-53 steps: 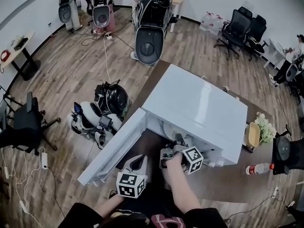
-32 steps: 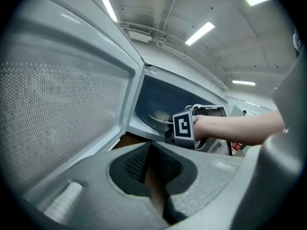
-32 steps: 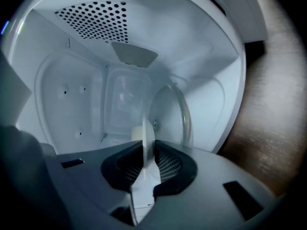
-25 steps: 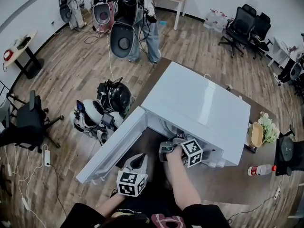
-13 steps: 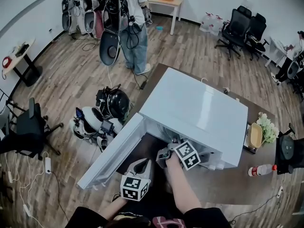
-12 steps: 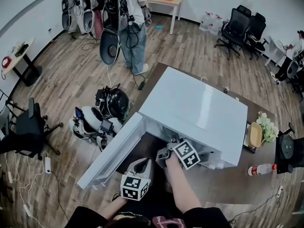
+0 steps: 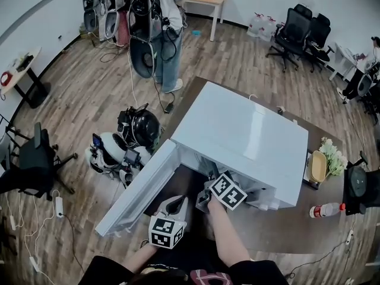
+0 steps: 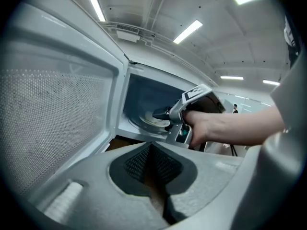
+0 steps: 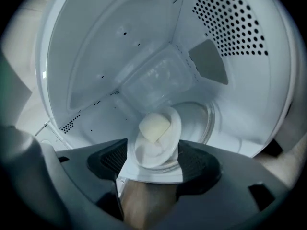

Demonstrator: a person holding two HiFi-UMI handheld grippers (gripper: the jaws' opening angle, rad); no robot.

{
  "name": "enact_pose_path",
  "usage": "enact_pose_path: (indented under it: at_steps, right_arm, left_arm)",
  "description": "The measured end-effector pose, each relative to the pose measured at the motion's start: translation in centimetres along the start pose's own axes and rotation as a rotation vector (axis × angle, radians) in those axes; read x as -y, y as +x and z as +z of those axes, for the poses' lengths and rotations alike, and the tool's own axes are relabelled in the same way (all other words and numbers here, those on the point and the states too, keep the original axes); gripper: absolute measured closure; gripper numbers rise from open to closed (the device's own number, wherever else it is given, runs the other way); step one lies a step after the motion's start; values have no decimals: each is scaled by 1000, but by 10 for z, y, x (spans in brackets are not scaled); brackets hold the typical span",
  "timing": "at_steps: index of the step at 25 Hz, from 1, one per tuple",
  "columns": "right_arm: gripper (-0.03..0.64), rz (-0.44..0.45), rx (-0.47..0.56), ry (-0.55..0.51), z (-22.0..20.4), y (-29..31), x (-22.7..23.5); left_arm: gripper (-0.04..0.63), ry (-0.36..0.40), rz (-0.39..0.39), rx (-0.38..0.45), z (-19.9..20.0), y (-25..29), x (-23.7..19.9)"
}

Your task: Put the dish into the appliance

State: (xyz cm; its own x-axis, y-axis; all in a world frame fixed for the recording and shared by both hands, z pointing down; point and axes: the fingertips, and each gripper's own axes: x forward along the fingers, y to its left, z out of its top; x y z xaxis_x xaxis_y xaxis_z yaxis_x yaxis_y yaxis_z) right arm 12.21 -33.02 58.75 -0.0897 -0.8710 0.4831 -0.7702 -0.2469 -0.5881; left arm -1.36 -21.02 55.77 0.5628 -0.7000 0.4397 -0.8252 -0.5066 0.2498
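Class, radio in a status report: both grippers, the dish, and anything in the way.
Left gripper shut, empty, outside the microwave. Right gripper inside, jaws just been opening, dish between them. Door open.

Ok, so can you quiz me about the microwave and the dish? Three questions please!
1. True or false: the microwave door is shut.
2. Which gripper reaches into the microwave?
3. Fill in: on the dish sits a pale ____.

Key:
1. False, it is open.
2. The right gripper. Its jaws have just been opening, and the dish is between them. The left gripper is outside, shut and empty.
3. Lump.
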Motion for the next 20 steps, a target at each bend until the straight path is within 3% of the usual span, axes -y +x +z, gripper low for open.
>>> enact_pose_path:
  at_steps: [10, 20]
  right_arm:
    - [249, -45, -45, -214, -9, 3, 1]
    - [221, 45, -3, -376, -8, -20, -11]
  left_arm:
    - [594, 17, 6, -21, -6, 3, -7]
    - [594, -5, -1, -2, -4, 0, -13]
